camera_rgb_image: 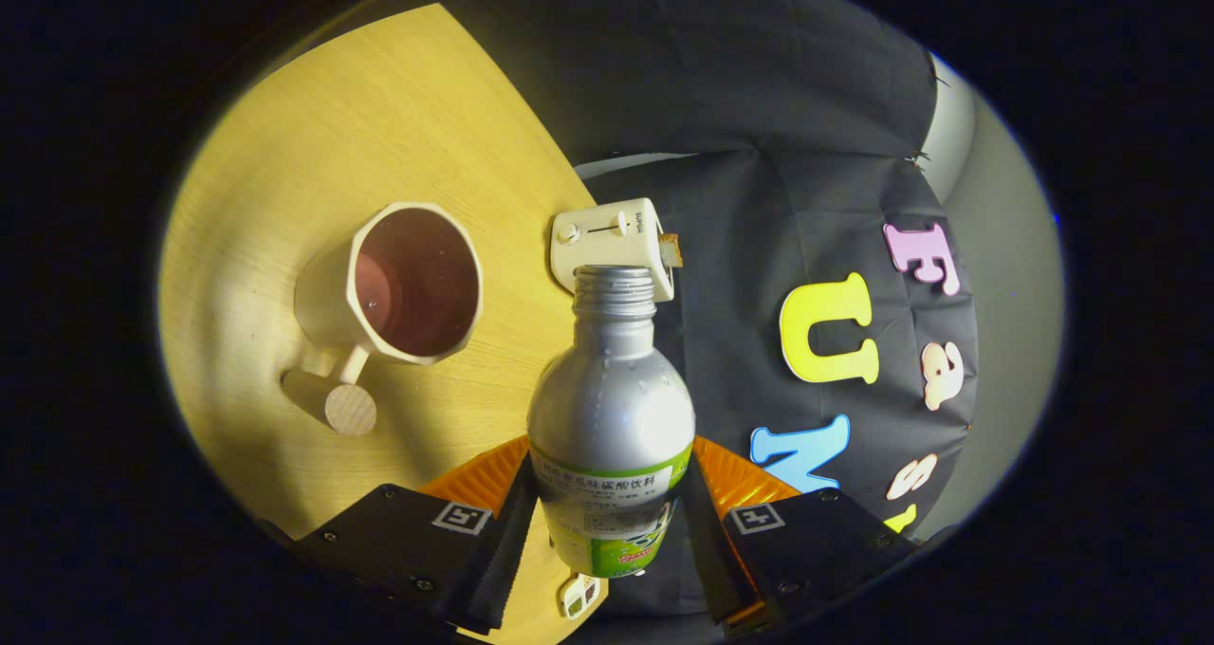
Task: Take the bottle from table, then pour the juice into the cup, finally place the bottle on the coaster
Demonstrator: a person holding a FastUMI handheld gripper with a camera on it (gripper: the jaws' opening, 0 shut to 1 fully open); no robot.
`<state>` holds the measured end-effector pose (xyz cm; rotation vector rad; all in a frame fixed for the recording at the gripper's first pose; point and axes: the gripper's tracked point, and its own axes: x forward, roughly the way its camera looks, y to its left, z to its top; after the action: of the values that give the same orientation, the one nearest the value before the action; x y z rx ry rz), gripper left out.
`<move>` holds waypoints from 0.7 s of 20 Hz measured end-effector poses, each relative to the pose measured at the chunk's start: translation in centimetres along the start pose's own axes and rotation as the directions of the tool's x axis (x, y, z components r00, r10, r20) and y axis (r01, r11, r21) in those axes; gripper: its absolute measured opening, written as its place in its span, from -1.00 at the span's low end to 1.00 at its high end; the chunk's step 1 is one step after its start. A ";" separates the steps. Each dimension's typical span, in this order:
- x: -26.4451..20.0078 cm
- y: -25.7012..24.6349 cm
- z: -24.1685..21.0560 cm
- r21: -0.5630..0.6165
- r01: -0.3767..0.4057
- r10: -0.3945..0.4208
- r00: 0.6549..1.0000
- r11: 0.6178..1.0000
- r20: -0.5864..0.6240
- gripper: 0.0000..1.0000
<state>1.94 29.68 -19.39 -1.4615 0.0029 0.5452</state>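
Observation:
My gripper (607,517) is shut on a silver bottle (612,408) with a green label, both fingers pressing its lower body. The bottle has no cap and its threaded neck points away from me. The whole view is tilted, so the wooden table (313,152) slopes to the left of the bottle. A cream cup (413,285) with a wooden-tipped handle stands on the table beyond my left finger, left of the bottle's neck. Its inside looks dark reddish. The bottle's mouth is beside the cup, apart from it.
A small cream toaster (607,237) with a slice of toast sticking out sits at the table's edge just behind the bottle's neck. A small white object (579,596) lies on the table below the bottle's base. The booth's black cloth wall hangs beyond the table.

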 end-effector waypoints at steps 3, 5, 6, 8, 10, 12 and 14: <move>0.1 -0.1 -0.3 0.094 0.001 -0.003 1.000 0.996 0.019 0.53; 0.0 -0.1 -0.4 0.156 -0.002 -0.002 1.000 0.988 0.031 0.53; 0.0 0.0 -0.4 0.183 -0.009 0.001 0.999 0.983 0.042 0.52; -0.1 -0.3 -0.8 0.224 -0.006 -0.005 0.999 0.974 0.047 0.53; 0.1 -0.4 -1.0 0.261 -0.009 -0.005 0.998 0.965 0.056 0.53; -0.1 -0.8 -1.3 0.309 -0.009 -0.012 0.998 0.951 0.064 0.53; 0.0 -0.6 -1.4 0.385 -0.027 -0.007 0.996 0.922 0.088 0.53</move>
<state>2.62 28.38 -19.00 -1.0510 0.0467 0.5801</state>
